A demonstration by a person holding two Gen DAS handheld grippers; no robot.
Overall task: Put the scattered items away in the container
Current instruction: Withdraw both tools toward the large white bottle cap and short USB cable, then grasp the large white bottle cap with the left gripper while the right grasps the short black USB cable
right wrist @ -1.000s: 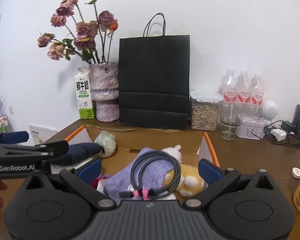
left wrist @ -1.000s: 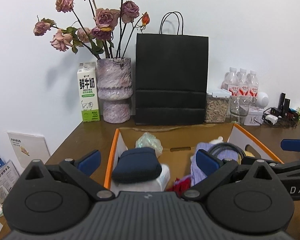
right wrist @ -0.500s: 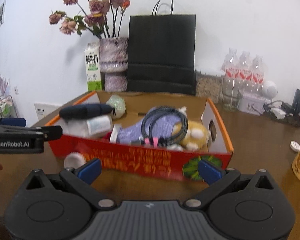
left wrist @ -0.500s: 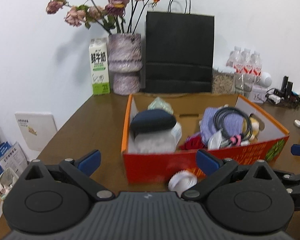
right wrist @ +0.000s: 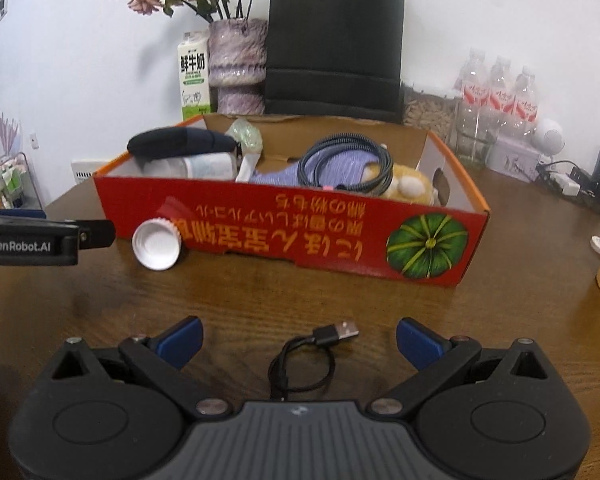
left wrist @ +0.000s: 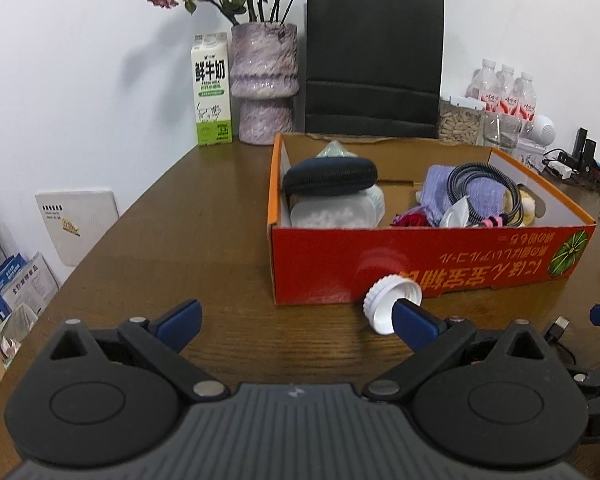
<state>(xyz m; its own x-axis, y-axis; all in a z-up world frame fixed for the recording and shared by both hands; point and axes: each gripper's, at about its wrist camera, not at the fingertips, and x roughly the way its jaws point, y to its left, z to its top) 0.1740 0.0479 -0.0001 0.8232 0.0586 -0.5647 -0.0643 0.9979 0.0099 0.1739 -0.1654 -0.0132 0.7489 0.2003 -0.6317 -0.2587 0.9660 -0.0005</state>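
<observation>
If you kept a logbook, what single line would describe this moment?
left gripper: open, empty | right gripper: open, above short black USB cable | white ribbed plastic cap: leaning against red cardboard box

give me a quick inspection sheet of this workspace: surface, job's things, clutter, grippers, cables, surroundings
surface: brown wooden table, no spills seen
job's things: red cardboard box holds a dark pouch, coiled cable, purple cloth and plush toy; white cap and black usb cable lie outside on the table
clutter: milk carton, vase of dried roses, black paper bag, water bottles, jars
grippers: left gripper and right gripper both have jaws open, holding nothing
cables: charger leads at the far right
surroundings: white wall
</observation>
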